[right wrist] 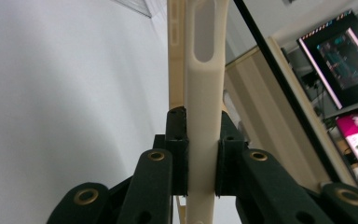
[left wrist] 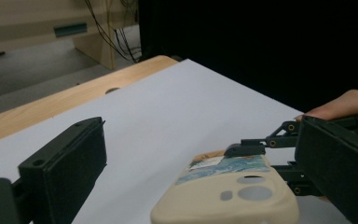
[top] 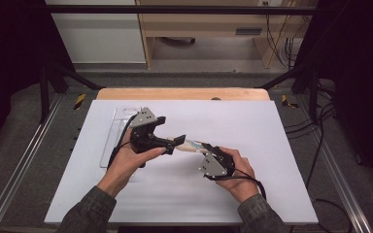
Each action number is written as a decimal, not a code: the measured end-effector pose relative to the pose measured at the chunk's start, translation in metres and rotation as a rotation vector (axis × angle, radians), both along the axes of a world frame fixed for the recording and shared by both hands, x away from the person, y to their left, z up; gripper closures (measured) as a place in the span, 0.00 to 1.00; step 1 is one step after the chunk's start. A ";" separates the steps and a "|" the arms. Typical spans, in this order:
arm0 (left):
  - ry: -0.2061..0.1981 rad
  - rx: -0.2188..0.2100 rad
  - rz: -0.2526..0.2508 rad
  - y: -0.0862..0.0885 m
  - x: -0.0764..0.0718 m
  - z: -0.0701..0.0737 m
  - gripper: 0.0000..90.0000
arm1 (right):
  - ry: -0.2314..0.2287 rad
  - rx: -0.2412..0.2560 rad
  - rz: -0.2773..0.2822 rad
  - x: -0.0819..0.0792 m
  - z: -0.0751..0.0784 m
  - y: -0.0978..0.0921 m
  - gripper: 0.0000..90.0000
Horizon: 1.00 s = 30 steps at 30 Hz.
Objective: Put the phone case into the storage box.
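White table (top: pixel 252 194), unlabelled phone case (left wrist: pixel 228 189), right tool (right wrist: pixel 200 158) clamping

I counted two tools, the left tool (top: pixel 177 141) and the right tool (top: pixel 208 147), one in each of the person's two hands. There was one cream phone case (left wrist: pixel 228 189), one clear plastic tray (top: pixel 112 132) at the far left, one white sheet (top: pixel 252 121) and one table (top: pixel 182 93) under it all.
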<state>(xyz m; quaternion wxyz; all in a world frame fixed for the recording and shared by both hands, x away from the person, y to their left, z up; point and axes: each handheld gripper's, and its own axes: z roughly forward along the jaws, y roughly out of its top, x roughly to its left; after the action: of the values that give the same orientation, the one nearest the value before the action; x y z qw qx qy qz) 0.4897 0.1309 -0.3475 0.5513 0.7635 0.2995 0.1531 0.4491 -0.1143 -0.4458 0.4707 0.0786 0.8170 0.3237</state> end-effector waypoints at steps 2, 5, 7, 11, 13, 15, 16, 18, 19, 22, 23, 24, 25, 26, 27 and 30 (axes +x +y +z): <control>-0.014 -0.018 0.023 0.003 0.000 -0.001 0.02 | 0.034 0.036 -0.020 0.003 0.001 -0.004 0.88; -0.019 -0.046 0.042 0.007 0.000 -0.004 0.02 | 0.078 0.115 -0.049 0.008 0.004 -0.009 0.88; -0.024 -0.052 0.044 0.008 0.000 -0.006 0.02 | 0.104 0.165 -0.063 0.011 0.006 -0.012 0.88; -0.030 -0.055 0.052 0.009 0.000 -0.010 0.02 | 0.139 0.238 -0.081 0.015 0.009 -0.017 0.88; -0.030 -0.066 0.047 0.007 0.000 -0.013 0.02 | 0.151 0.266 -0.084 0.016 0.010 -0.018 0.88; -0.035 -0.064 0.037 0.005 -0.001 -0.014 0.02 | 0.162 0.286 -0.089 0.017 0.010 -0.018 0.88; -0.041 -0.061 0.036 0.004 -0.001 -0.015 0.02 | 0.166 0.297 -0.089 0.017 0.010 -0.019 0.88; -0.040 -0.061 0.032 0.002 -0.002 -0.017 0.02 | 0.171 0.303 -0.093 0.018 0.011 -0.018 0.88; -0.038 -0.063 0.031 0.000 -0.002 -0.017 0.02 | 0.173 0.306 -0.095 0.018 0.011 -0.018 0.88; -0.038 -0.064 0.025 -0.005 -0.002 -0.021 0.02 | 0.177 0.312 -0.099 0.019 0.010 -0.018 0.88; -0.037 -0.061 0.021 -0.006 -0.003 -0.022 0.02 | 0.177 0.314 -0.100 0.019 0.010 -0.018 0.88; -0.035 -0.062 0.021 -0.007 -0.003 -0.023 0.02 | 0.177 0.315 -0.099 0.019 0.010 -0.018 0.88; -0.034 -0.060 0.020 -0.008 -0.002 -0.024 0.02 | 0.181 0.321 -0.098 0.019 0.010 -0.018 0.88; -0.030 -0.062 0.021 -0.010 -0.002 -0.025 0.02 | 0.182 0.324 -0.097 0.019 0.010 -0.018 0.88; -0.029 -0.065 0.021 -0.010 -0.002 -0.026 0.02 | 0.182 0.322 -0.096 0.019 0.010 -0.017 0.88; -0.029 -0.067 0.019 -0.012 -0.002 -0.027 0.02 | 0.183 0.324 -0.095 0.019 0.010 -0.017 0.88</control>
<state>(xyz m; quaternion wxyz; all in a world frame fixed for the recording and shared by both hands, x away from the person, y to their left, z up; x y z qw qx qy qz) 0.4879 0.1190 -0.3747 0.5793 0.7394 0.3039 0.1592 0.4678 -0.1310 -0.4359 0.3903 0.2209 0.7890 0.4199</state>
